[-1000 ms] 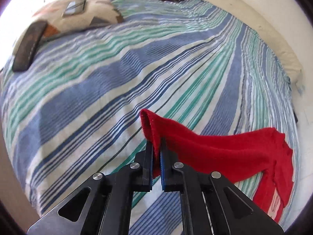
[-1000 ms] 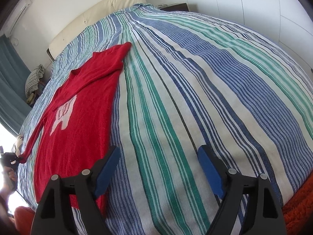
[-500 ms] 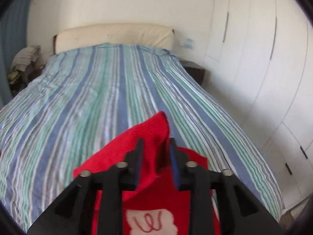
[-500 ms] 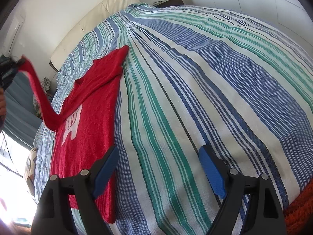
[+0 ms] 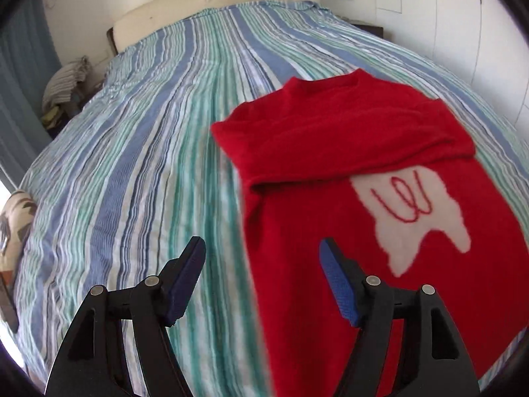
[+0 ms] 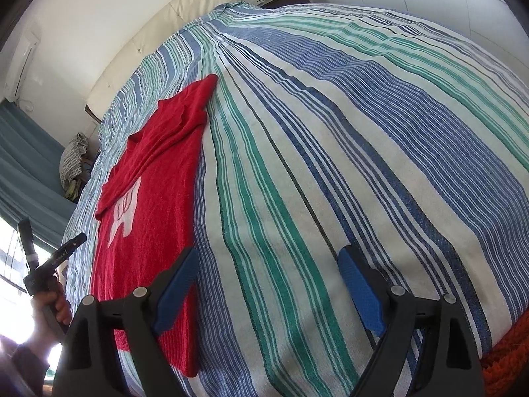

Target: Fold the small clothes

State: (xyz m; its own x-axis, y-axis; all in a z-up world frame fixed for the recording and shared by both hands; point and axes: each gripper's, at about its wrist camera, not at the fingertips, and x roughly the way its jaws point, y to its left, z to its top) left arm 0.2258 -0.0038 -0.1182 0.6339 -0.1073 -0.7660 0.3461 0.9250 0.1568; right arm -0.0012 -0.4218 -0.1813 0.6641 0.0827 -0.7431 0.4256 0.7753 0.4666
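On a striped bedspread (image 5: pixel 139 165), a red sweater (image 5: pixel 330 152) lies with one sleeve (image 5: pixel 357 155) folded across; both the left gripper (image 5: pixel 263 278) and right gripper (image 6: pixel 267 284) hover wide and empty, and the other sleeve (image 6: pixel 198 99) likely comes next.

Fuzzy knit red sweater (image 5: pixel 330 152); woven striped cotton bedspread (image 6: pixel 330 132).

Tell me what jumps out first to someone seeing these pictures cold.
The red sweater grabs the eye: it lies flat on the striped bedspread, one sleeve folded across its chest just above a pale patch with red stitching. Next, the left gripper and right gripper, both open with blue pads, holding nothing.
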